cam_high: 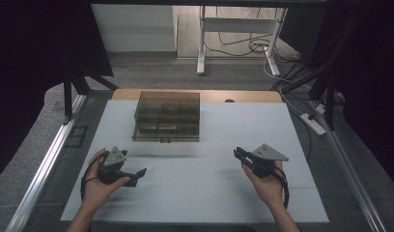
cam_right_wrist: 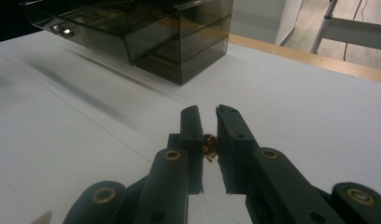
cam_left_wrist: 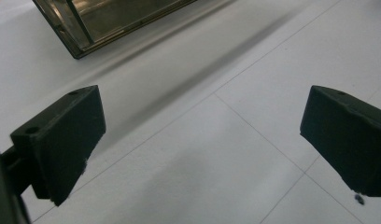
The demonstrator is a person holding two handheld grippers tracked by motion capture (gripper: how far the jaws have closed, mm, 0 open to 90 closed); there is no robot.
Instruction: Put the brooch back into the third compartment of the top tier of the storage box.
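Observation:
A smoke-tinted clear drawer box point(cam_high: 167, 116) with several compartments stands at the back middle of the white mat point(cam_high: 204, 193). My right gripper point(cam_high: 239, 153) hovers at the right front of the mat, aimed toward the box. Its jaws point(cam_right_wrist: 207, 112) are shut on a small golden object point(cam_right_wrist: 208, 143), which is too small to identify. My left gripper point(cam_high: 137, 177) rests low at the left front, pointing right. Its jaws point(cam_left_wrist: 209, 135) stand wide open over bare mat with nothing between them. The box's corner point(cam_left_wrist: 109, 18) lies beyond them.
The box point(cam_right_wrist: 146, 32) has a small metal drawer knob point(cam_right_wrist: 62, 30) on its front. A wooden table edge point(cam_high: 209, 95) runs behind the mat. A metal rail point(cam_high: 45, 164) borders the left side. A white stand point(cam_high: 202, 43) and cables sit on the floor beyond.

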